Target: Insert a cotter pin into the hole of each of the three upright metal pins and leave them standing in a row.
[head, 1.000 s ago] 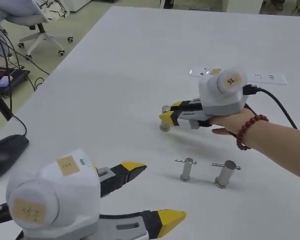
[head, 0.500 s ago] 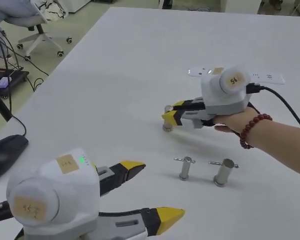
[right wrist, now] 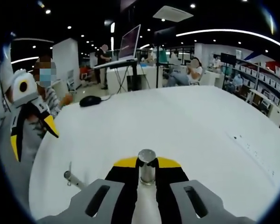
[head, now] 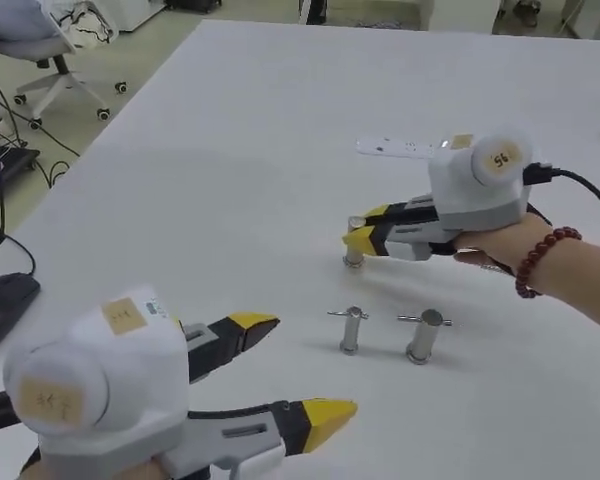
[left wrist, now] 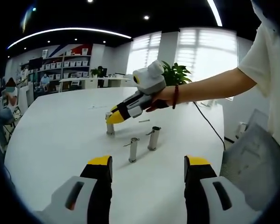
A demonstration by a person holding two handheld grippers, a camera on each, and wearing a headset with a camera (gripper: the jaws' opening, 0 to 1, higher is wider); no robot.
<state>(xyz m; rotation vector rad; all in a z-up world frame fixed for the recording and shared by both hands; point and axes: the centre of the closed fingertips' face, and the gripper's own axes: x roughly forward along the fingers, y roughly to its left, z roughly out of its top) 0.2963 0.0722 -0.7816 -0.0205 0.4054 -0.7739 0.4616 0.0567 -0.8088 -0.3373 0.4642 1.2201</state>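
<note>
Two upright metal pins point(head: 350, 330) point(head: 423, 335) stand side by side on the white table, each with a cotter pin through its top. Behind them a third metal pin point(head: 354, 245) stands upright with my right gripper point(head: 360, 232) shut on it. The right gripper view shows that pin's round top point(right wrist: 146, 168) pinched between the yellow-tipped jaws. My left gripper point(head: 292, 368) hovers open at the near left with nothing between its jaws. From the left gripper view point(left wrist: 149, 163) the three pins point(left wrist: 133, 149) point(left wrist: 153, 137) point(left wrist: 110, 123) lie ahead.
A white power strip point(head: 400, 148) lies beyond the right gripper, whose black cable point(head: 580, 190) trails off to the right. A black mouse point(head: 0, 300) sits at the table's left edge. An office chair point(head: 40, 50) stands on the floor beyond it.
The right gripper has shifted the third pin a little to the right, closer to being in line behind the other two. The left gripper stays open in place. The head camera has moved.
</note>
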